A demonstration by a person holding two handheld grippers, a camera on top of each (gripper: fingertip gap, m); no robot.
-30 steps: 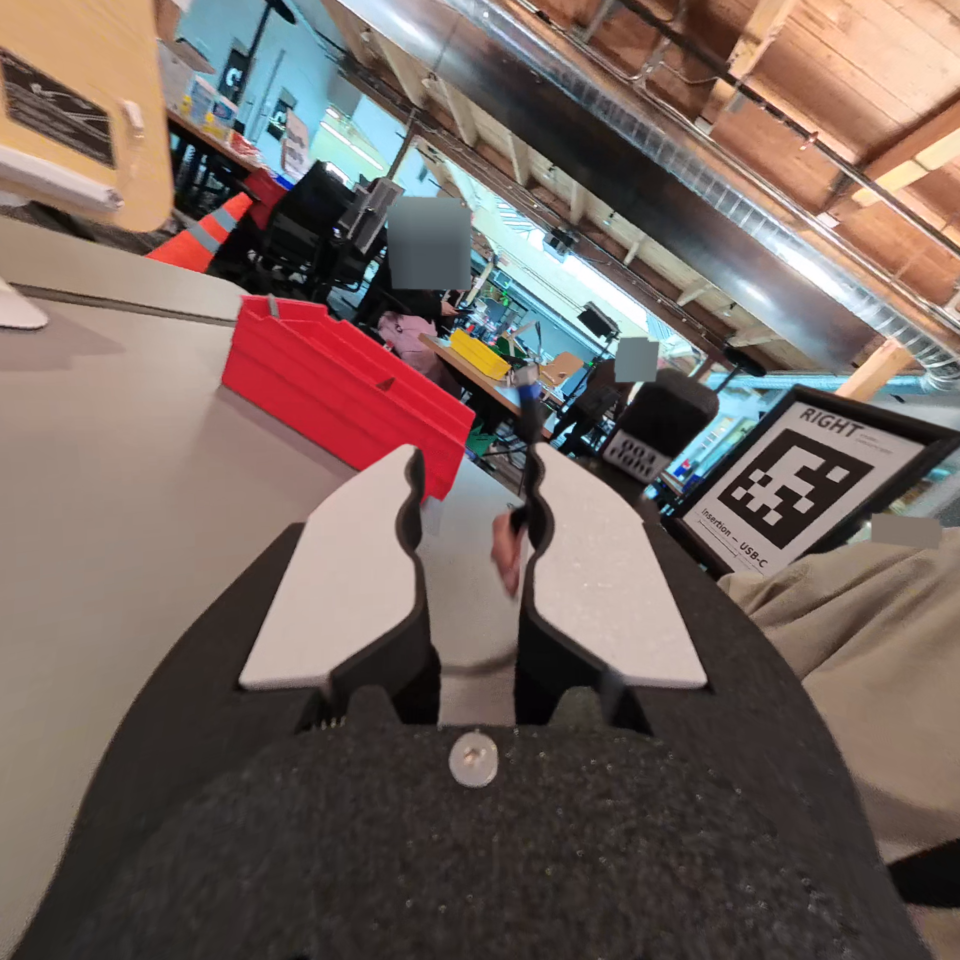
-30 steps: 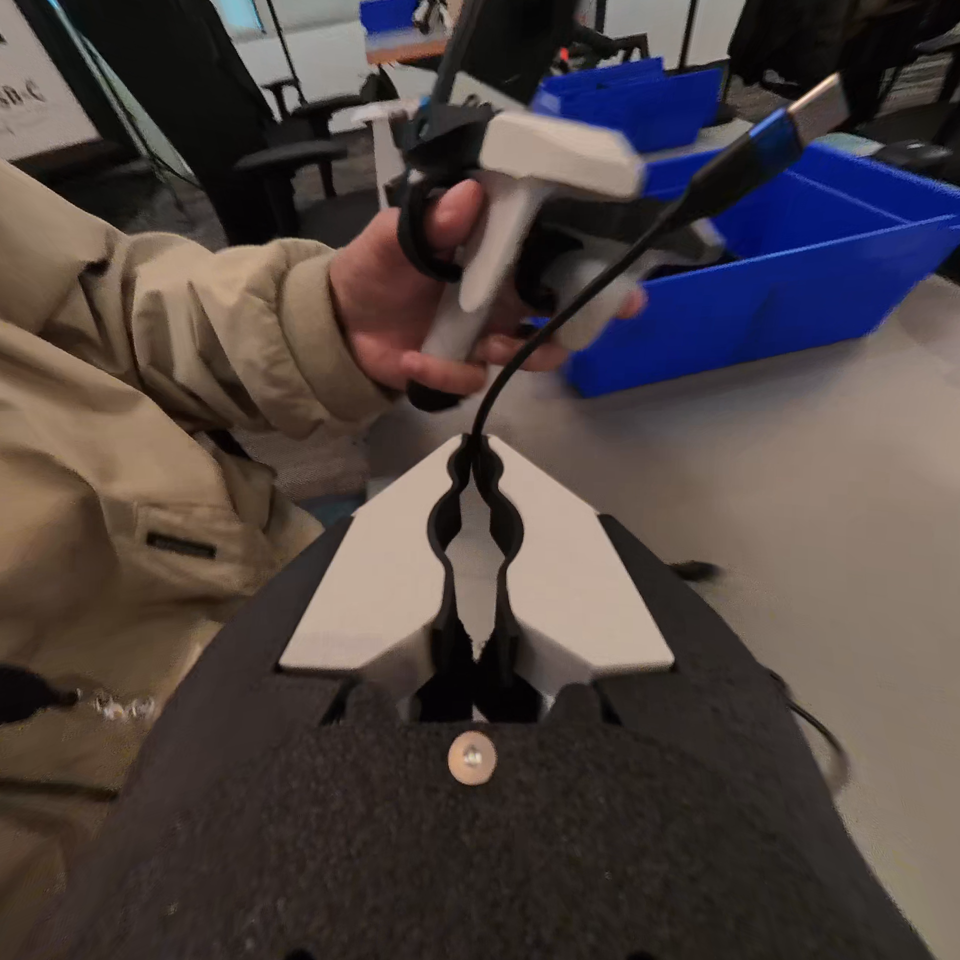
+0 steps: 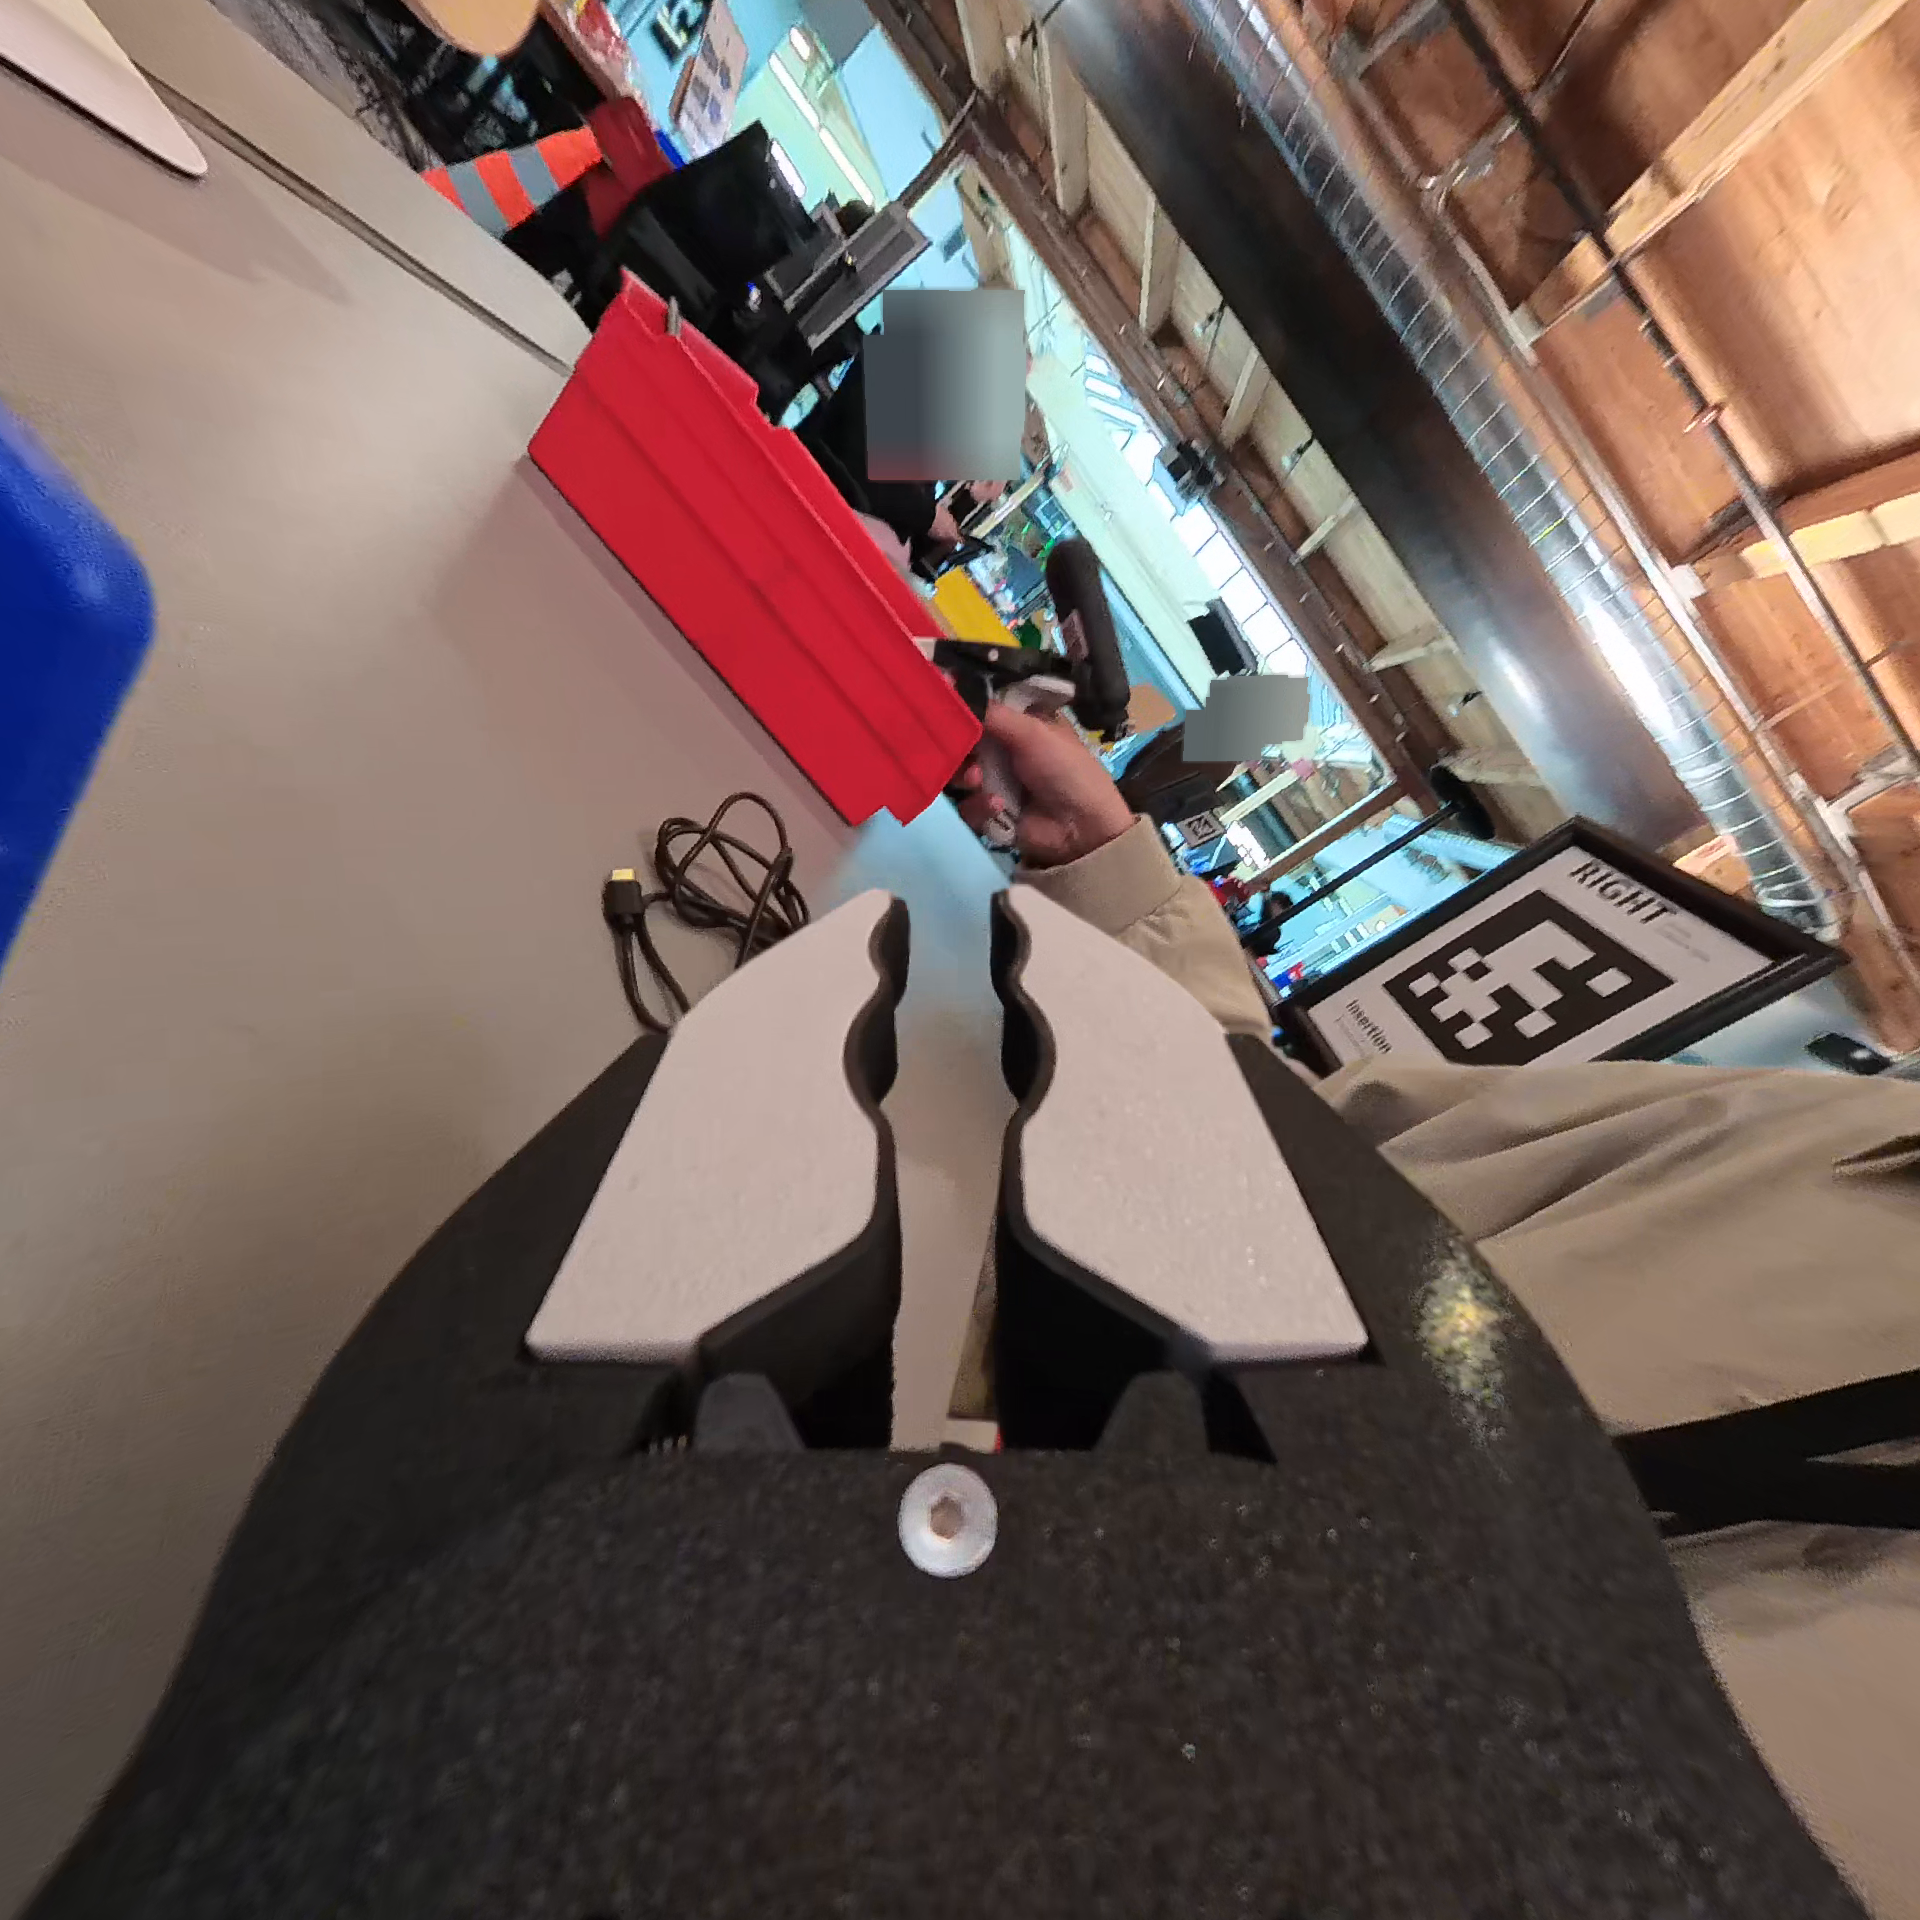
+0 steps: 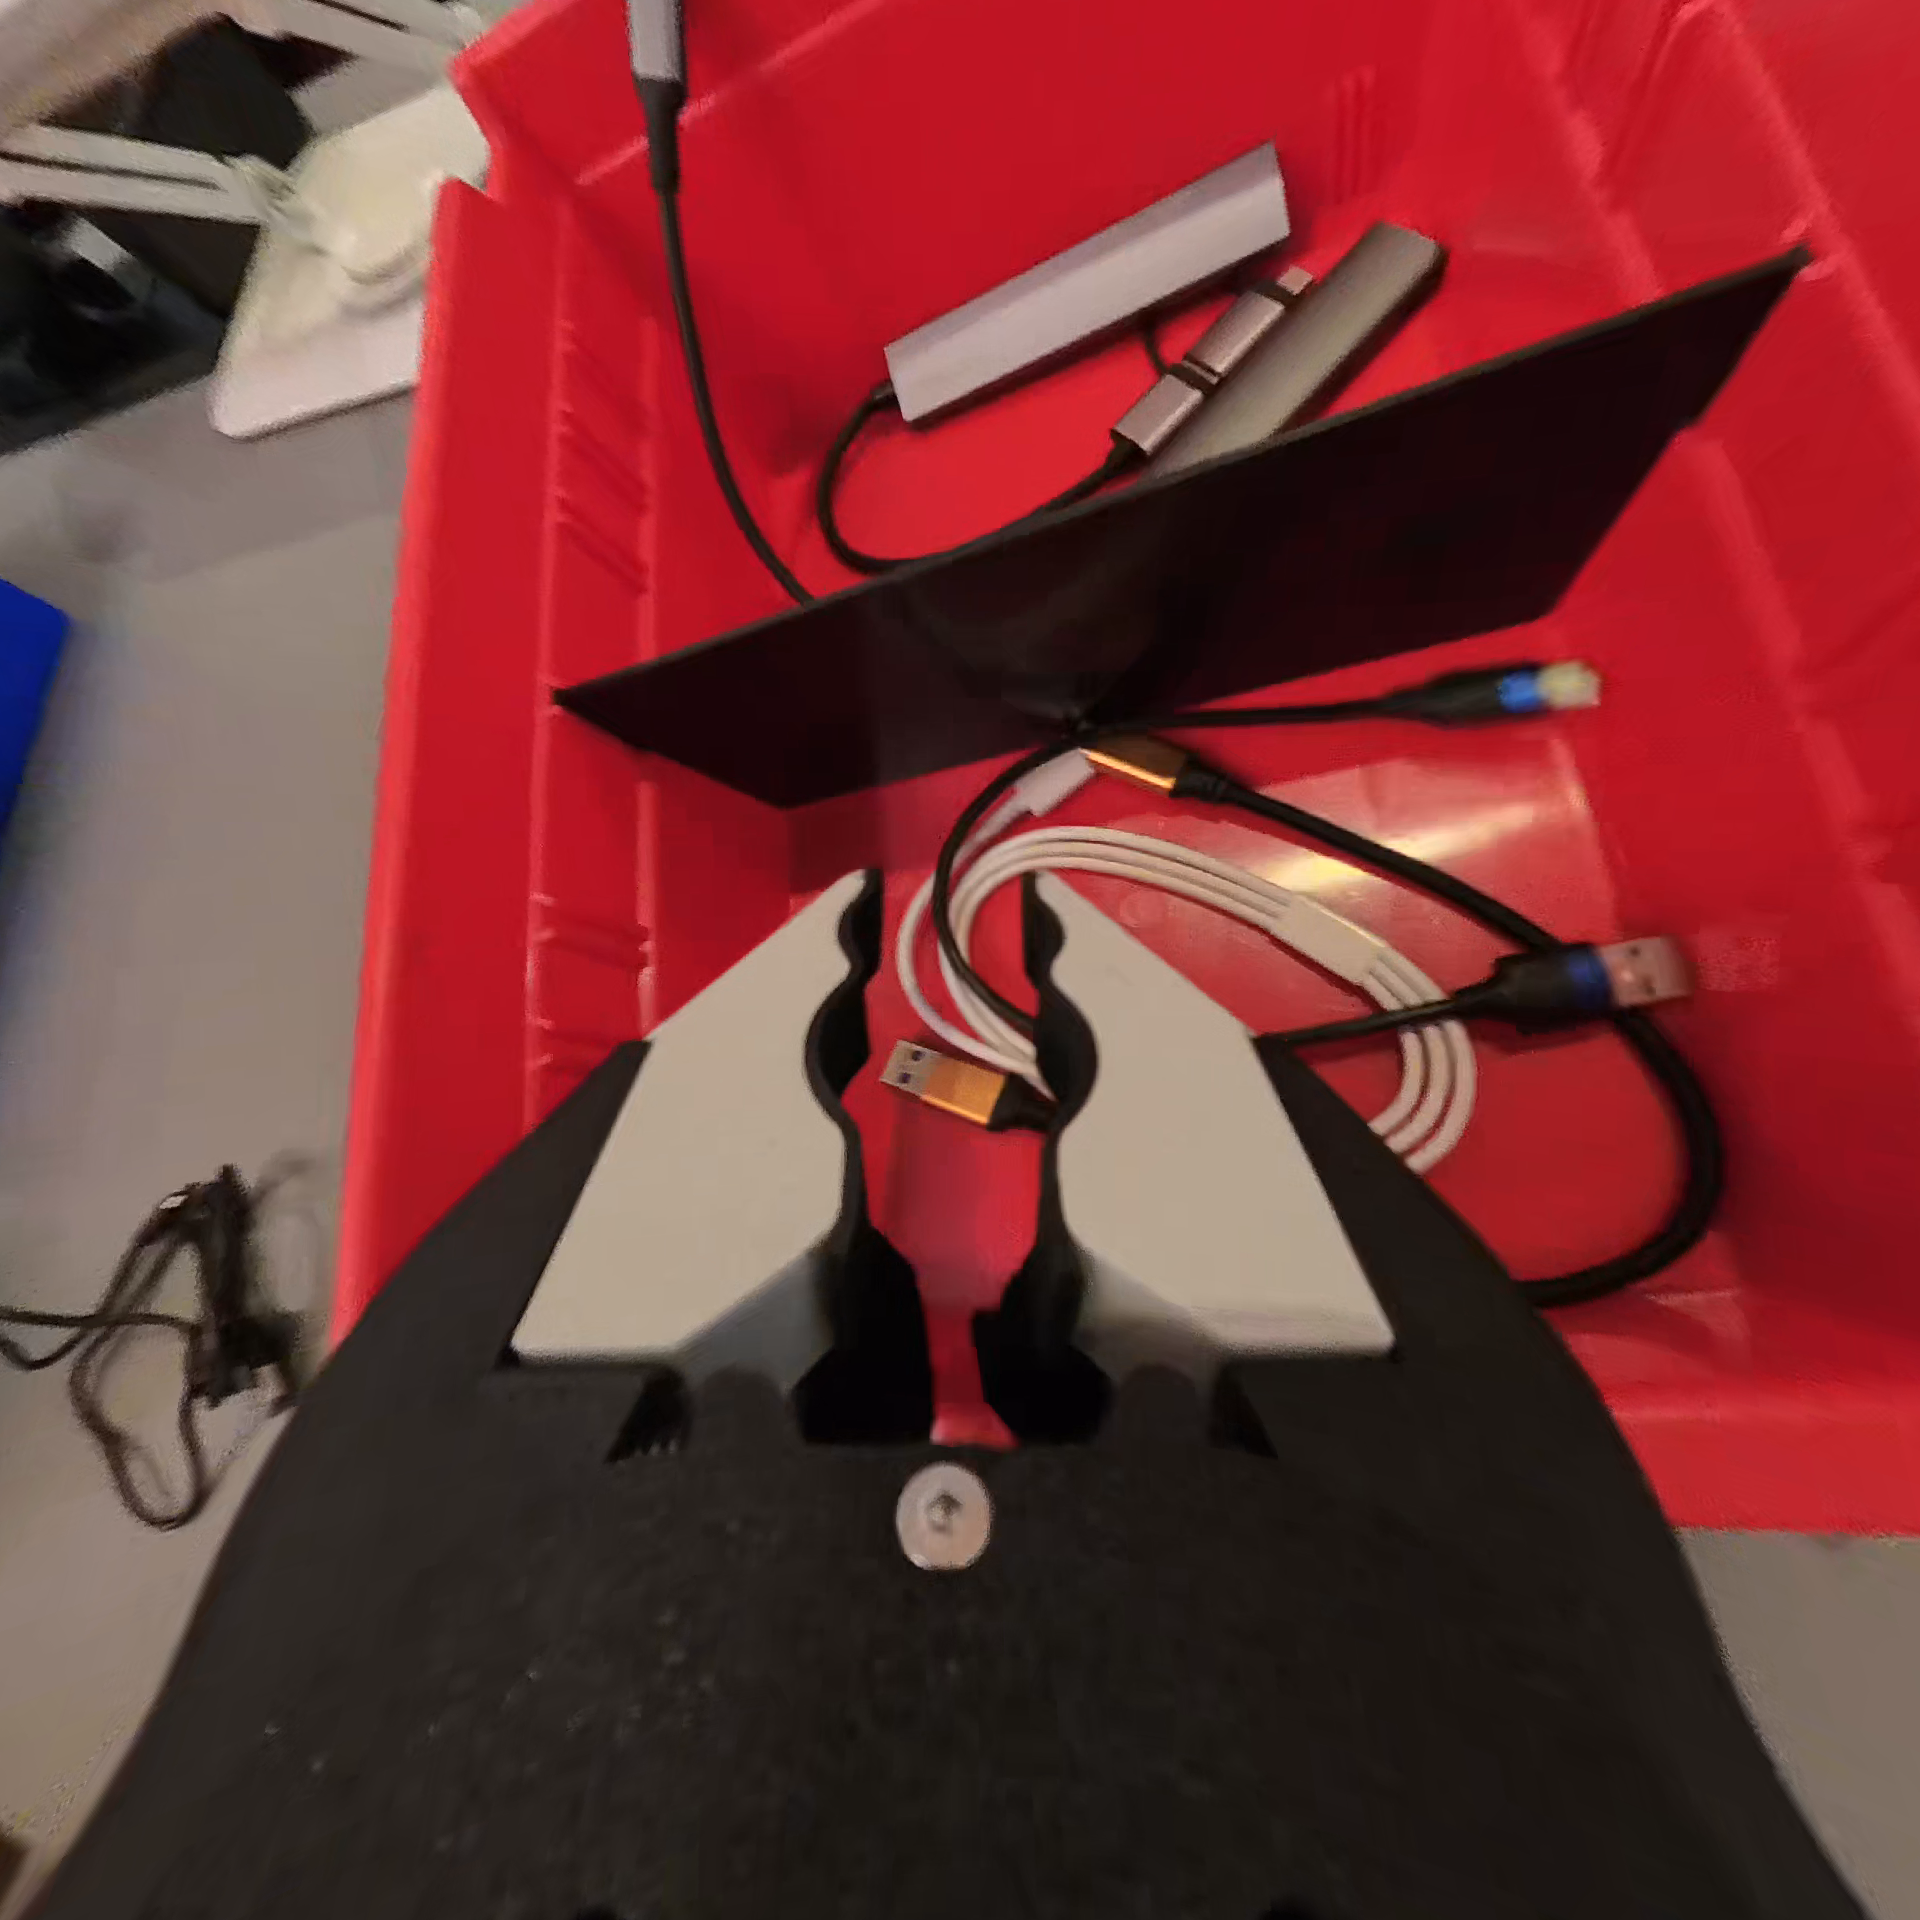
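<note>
My right gripper (image 4: 951,894) is open and empty, hovering over the near compartment of a red bin (image 4: 488,831). Below it lie a white cable bundle (image 4: 1195,878), an orange-shelled USB plug (image 4: 956,1086) and a black braided cable with a blue-ringed USB plug (image 4: 1579,977). A black divider (image 4: 1195,582) crosses the bin. Behind it lie grey USB hubs (image 4: 1081,286). My left gripper (image 3: 948,914) is open and empty above the grey table (image 3: 312,935). In the left wrist view the red bin (image 3: 727,582) stands ahead, with the right gripper (image 3: 1003,686) in a hand at its far corner.
A tangled black cable (image 3: 717,883) lies on the table near the red bin and also shows in the right wrist view (image 4: 177,1309). A blue bin (image 3: 52,644) is at the left edge. A framed marker sign (image 3: 1538,966) stands at the right, beyond a beige sleeve (image 3: 1558,1195). The gap from one gripper's tips to the other's is roughly 45 centimeters.
My right gripper was shut on the black cable with the blue plug near the blue bin. It has moved over the red bin and opened; the cable lies in the bin. The left gripper has tilted.
</note>
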